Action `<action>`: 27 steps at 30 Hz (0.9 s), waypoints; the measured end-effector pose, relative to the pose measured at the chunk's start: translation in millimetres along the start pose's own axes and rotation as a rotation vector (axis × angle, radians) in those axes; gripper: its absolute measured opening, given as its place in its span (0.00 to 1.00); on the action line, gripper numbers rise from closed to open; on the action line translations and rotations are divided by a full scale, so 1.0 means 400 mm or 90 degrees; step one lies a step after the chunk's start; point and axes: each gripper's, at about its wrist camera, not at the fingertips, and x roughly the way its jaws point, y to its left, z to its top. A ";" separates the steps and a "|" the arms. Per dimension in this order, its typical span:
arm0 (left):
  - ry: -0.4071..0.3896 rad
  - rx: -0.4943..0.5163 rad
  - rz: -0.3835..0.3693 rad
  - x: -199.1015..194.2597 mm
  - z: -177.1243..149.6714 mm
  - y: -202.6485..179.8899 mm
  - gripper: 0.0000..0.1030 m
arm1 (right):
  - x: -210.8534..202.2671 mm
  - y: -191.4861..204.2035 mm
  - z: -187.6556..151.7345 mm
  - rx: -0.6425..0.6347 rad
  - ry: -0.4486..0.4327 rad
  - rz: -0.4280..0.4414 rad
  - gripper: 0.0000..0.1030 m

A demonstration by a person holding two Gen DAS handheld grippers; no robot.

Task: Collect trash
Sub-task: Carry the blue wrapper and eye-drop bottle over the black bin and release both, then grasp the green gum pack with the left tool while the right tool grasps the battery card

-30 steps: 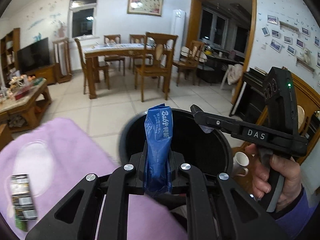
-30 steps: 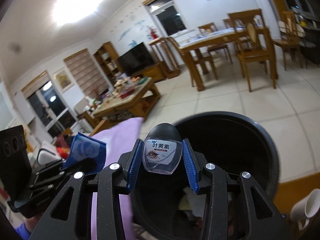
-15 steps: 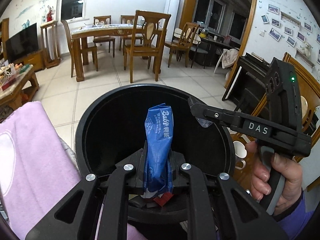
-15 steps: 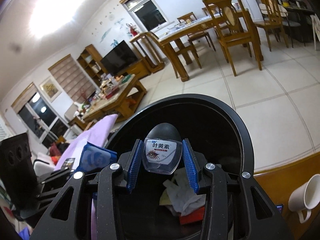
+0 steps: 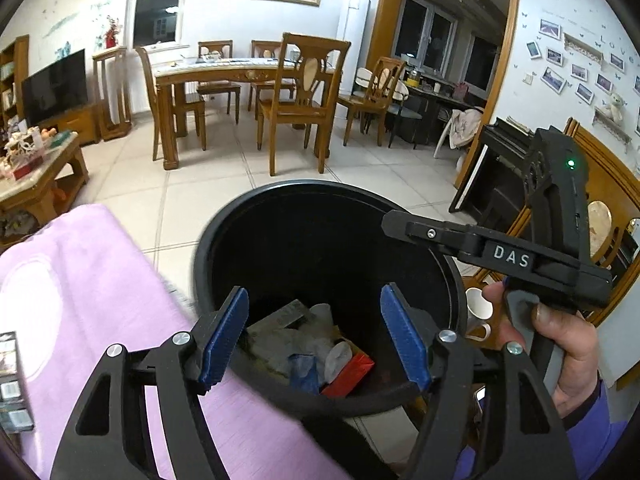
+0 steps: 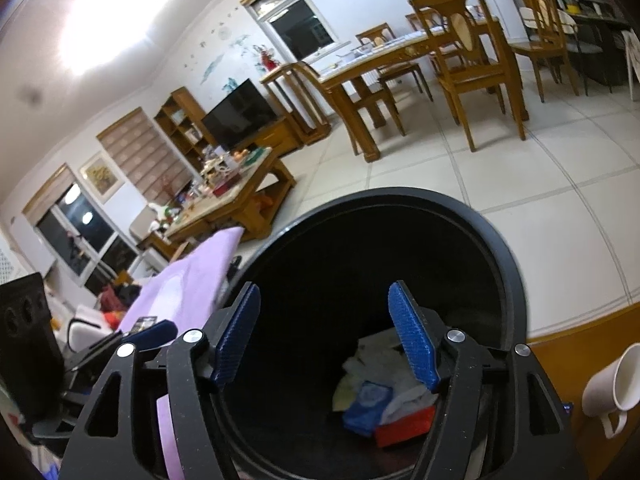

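A black round bin (image 5: 320,186) stands right below both grippers. My left gripper (image 5: 314,308) hovers over its near rim, jaws opening, with nothing between the blue pads (image 5: 224,332). At the bottom of the bin lie a blue wrapper (image 5: 304,368), a red box (image 5: 348,374) and white tissues (image 5: 292,340). My right gripper (image 6: 324,304) hangs over the bin (image 6: 400,194) too, jaws opening and empty. Under it I see the blue wrapper (image 6: 366,400) and red box (image 6: 404,424). The small eye-drop bottle is not visible.
A purple cloth (image 5: 100,300) covers the surface left of the bin, with a small printed box (image 5: 12,384) on it. A white mug (image 6: 616,384) sits to the bin's right. Beyond are tiled floor, a coffee table (image 6: 236,204) and a dining table with chairs (image 5: 248,72).
Both grippers opened and sank a little over the bin. The blue wrapper left my left jaws and the eye-drop bottle left my right jaws; the wrapper now lies in the bin.
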 end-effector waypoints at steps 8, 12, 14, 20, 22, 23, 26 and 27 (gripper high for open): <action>-0.029 -0.074 0.068 -0.163 -0.092 0.178 0.67 | 0.059 0.200 -0.001 -0.070 0.033 0.030 0.65; -0.031 -0.136 0.128 -0.248 -0.167 0.307 0.67 | 0.116 0.332 -0.021 -0.113 0.059 0.056 0.71; -0.032 -0.159 0.157 -0.284 -0.199 0.361 0.67 | 0.151 0.409 -0.041 -0.134 0.075 0.074 0.72; 0.009 -0.196 0.217 -0.348 -0.282 0.500 0.66 | 0.277 0.639 -0.104 -0.197 0.147 0.128 0.72; 0.024 -0.193 0.225 -0.347 -0.301 0.523 0.65 | 0.336 0.723 -0.125 -0.218 0.181 0.139 0.72; 0.032 -0.192 0.225 -0.342 -0.305 0.533 0.61 | 0.361 0.756 -0.132 -0.224 0.194 0.143 0.72; 0.055 -0.194 0.219 -0.333 -0.328 0.575 0.55 | 0.443 0.846 -0.159 -0.243 0.241 0.146 0.72; 0.061 -0.191 0.222 -0.327 -0.329 0.584 0.54 | 0.460 0.854 -0.162 -0.245 0.251 0.146 0.72</action>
